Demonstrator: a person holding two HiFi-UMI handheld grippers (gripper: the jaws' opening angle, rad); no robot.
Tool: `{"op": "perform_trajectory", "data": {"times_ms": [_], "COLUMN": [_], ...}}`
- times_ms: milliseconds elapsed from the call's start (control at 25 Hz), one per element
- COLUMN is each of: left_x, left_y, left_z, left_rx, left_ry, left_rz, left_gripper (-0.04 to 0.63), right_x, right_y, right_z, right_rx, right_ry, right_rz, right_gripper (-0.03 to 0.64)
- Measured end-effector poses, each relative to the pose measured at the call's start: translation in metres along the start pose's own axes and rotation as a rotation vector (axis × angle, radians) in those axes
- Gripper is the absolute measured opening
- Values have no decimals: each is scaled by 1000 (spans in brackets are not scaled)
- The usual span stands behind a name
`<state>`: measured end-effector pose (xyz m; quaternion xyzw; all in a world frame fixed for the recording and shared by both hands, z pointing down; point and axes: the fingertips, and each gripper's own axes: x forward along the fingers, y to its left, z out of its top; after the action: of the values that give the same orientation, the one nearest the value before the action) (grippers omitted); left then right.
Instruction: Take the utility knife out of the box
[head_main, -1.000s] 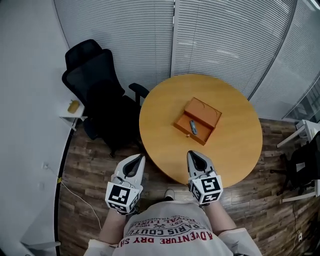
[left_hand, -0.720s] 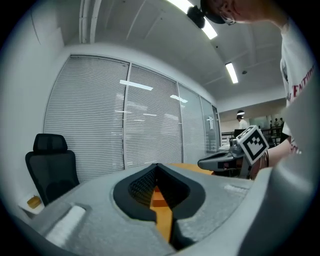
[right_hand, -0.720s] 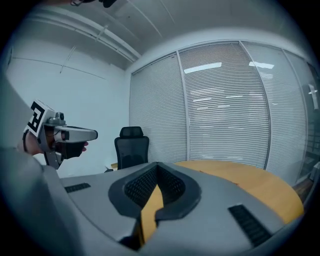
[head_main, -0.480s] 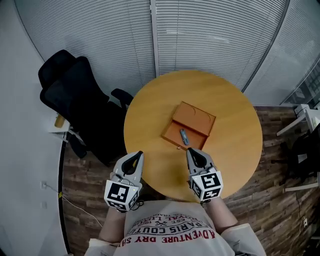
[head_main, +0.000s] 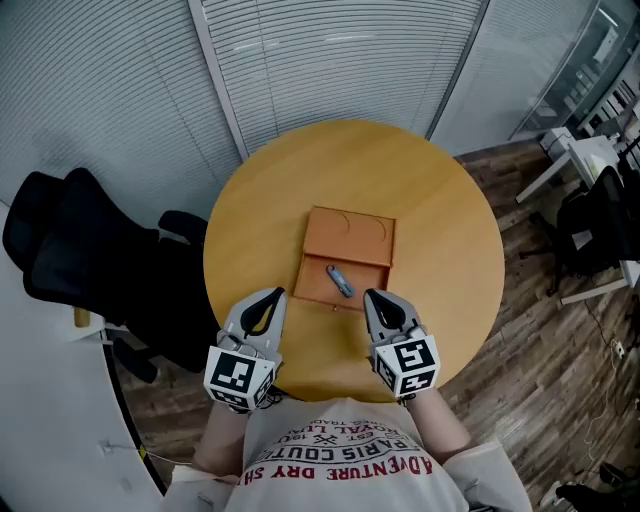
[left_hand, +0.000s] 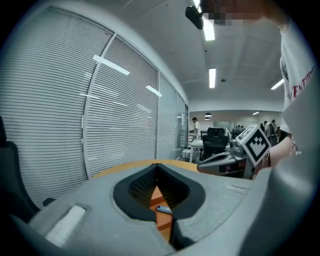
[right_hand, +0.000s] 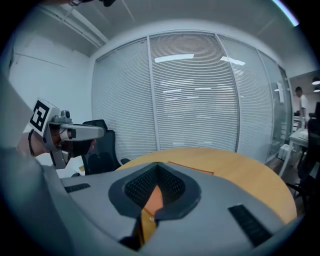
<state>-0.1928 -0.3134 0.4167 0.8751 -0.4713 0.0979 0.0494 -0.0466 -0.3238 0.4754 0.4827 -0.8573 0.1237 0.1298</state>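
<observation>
An open orange box (head_main: 346, 240) lies in the middle of the round wooden table (head_main: 440, 230). A small grey-blue utility knife (head_main: 339, 280) rests in the box's near half. My left gripper (head_main: 272, 294) hovers over the table's near edge, just left of the box's front; it is shut and empty. My right gripper (head_main: 372, 294) is level with it, just right of the box's front, also shut and empty. In the left gripper view the knife (left_hand: 163, 209) and box (left_hand: 164, 225) show below the closed tips. The right gripper view shows only the box (right_hand: 154, 199) there.
A black office chair (head_main: 85, 255) stands left of the table. Blinds on a glass wall (head_main: 330, 50) run behind it. A white desk (head_main: 585, 155) and another dark chair (head_main: 590, 215) stand at the right on the wooden floor (head_main: 540, 360).
Both grippers have come forward from above the floor to over the table's near edge. The box and knife now lie directly ahead of them. Both stay shut.
</observation>
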Motion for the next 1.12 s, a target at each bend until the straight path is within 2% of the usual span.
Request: {"op": "perform_trajectory", "data": {"times_ms": [320, 600, 840, 920, 1120], "left_x": [52, 66, 68, 68, 72], "left_y": [33, 40, 58, 63, 76], "left_z": [-16, -46, -76, -84, -95], "left_rx": [-25, -61, -90, -99, -131], "left_ry": [36, 66, 106, 121, 134], "left_rz": [-165, -267, -286, -281, -259], "left_gripper": [-6, -5, -5, -5, -5], "right_x": [27, 66, 102, 112, 132], "right_y": [-11, -6, -11, -15, -27], "right_z": [-26, -66, -102, -115, -144], "right_rx": [55, 59, 45, 48, -3], "right_ry": [109, 273, 446, 509, 651], "right_rz": [-144, -153, -128, -117, -93], "right_gripper": [8, 8, 9, 86, 157]}}
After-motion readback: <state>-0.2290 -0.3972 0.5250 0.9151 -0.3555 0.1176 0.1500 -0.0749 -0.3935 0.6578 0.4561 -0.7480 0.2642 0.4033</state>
